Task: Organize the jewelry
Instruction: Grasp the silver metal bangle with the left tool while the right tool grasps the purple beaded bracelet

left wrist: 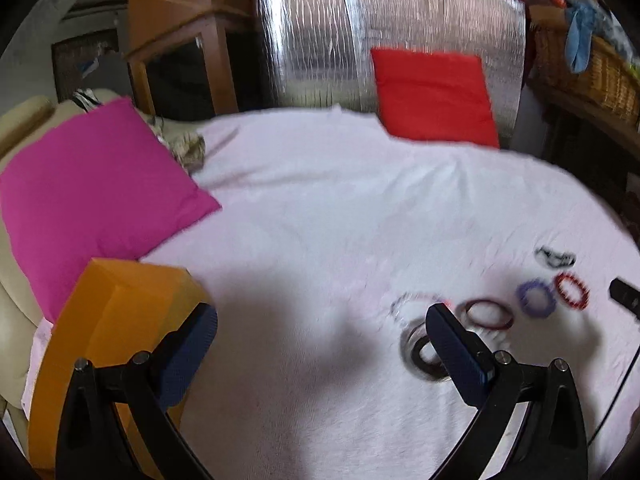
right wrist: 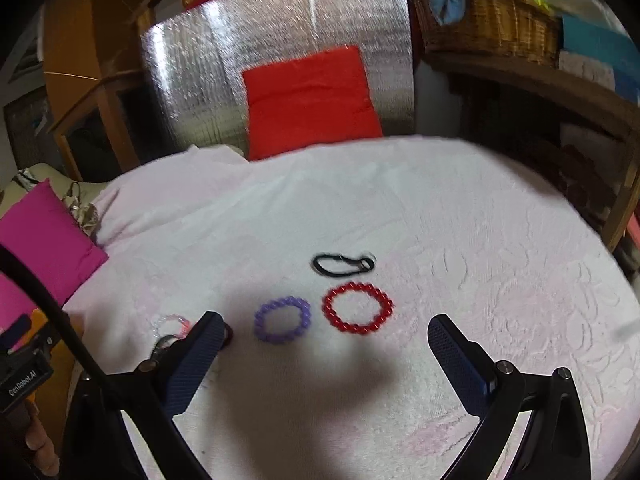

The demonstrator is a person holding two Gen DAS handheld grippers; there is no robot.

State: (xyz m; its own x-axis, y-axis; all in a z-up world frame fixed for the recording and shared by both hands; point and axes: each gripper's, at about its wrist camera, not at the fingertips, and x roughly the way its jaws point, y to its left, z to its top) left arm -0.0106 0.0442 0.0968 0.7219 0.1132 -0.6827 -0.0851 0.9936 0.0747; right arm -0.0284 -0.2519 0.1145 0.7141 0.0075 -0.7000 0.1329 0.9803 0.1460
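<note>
Several bracelets lie on a white bedspread [right wrist: 440,220]. In the right wrist view a red bead bracelet [right wrist: 357,307], a purple bead bracelet [right wrist: 283,319] and a black band [right wrist: 343,265] lie ahead of my open, empty right gripper [right wrist: 324,340]. A clear pink bracelet [right wrist: 172,325] lies by its left finger. In the left wrist view my open, empty left gripper [left wrist: 320,332] hovers over the bedspread [left wrist: 320,208]. Dark bangles [left wrist: 420,350], a maroon bangle [left wrist: 489,314], the purple bracelet [left wrist: 535,298] and the red bracelet [left wrist: 572,291] lie by its right finger. An orange box [left wrist: 108,320] stands at its left.
A pink pillow [left wrist: 92,196] lies at the left and a red pillow [left wrist: 434,94] leans on a silver foil panel [left wrist: 320,40] at the back. A wicker basket [right wrist: 492,16] sits on a shelf at the right. The left gripper's body [right wrist: 20,364] shows at the right view's left edge.
</note>
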